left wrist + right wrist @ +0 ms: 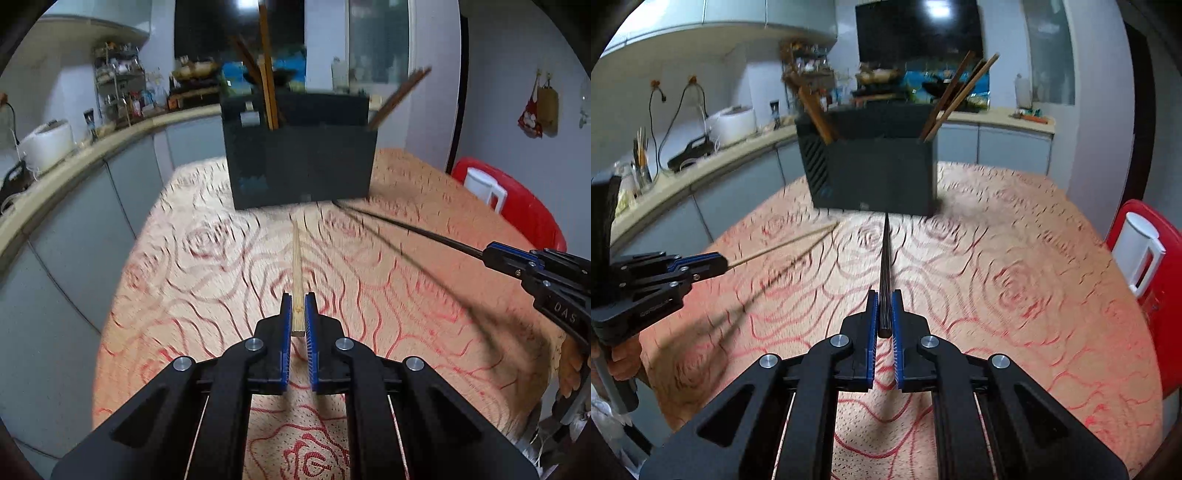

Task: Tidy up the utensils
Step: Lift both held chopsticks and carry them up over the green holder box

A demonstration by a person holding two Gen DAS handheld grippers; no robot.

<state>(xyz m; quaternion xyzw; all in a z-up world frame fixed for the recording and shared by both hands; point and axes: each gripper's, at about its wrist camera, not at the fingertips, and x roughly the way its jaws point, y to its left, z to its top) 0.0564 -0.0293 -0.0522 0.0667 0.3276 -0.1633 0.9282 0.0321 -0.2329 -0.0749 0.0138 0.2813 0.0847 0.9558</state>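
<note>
blue-padded jaws of the left gripper (pixel 298 314) were clamped on the butt end of a pale wooden chopstick (pixel 296 273), which ran straight ahead along the fingers with its tip pointing at the foot of the black utensil holder (pixel 301 166). the right gripper (pixel 884 314) was likewise closed tight, on the thick end of a black chopstick (pixel 885 266), whose tip also aimed at the base of the holder. neither pair of jaws showed any gap beside the stick, and both sticks looked clear of the rose-patterned tablecloth (pixel 207 280), with thin shadows lying on it beneath them.

the holder stood upright at the far end of the table, well apart from both grippers. brown chopsticks (pixel 955 96) already leaned out of its right compartment, and more stood in the left one.

the step in hand seemed to be carrying each stick to the holder. to do it well, each tip would need to rise above the rim first, then tilt steeply down so the stick drops in point first. held only by one end, a long stick could swivel in the pads, so a firm grip and a slow tilt would help. it would be wise to sort pale from black, and to bring them in one at a time so they do not cross.
</note>
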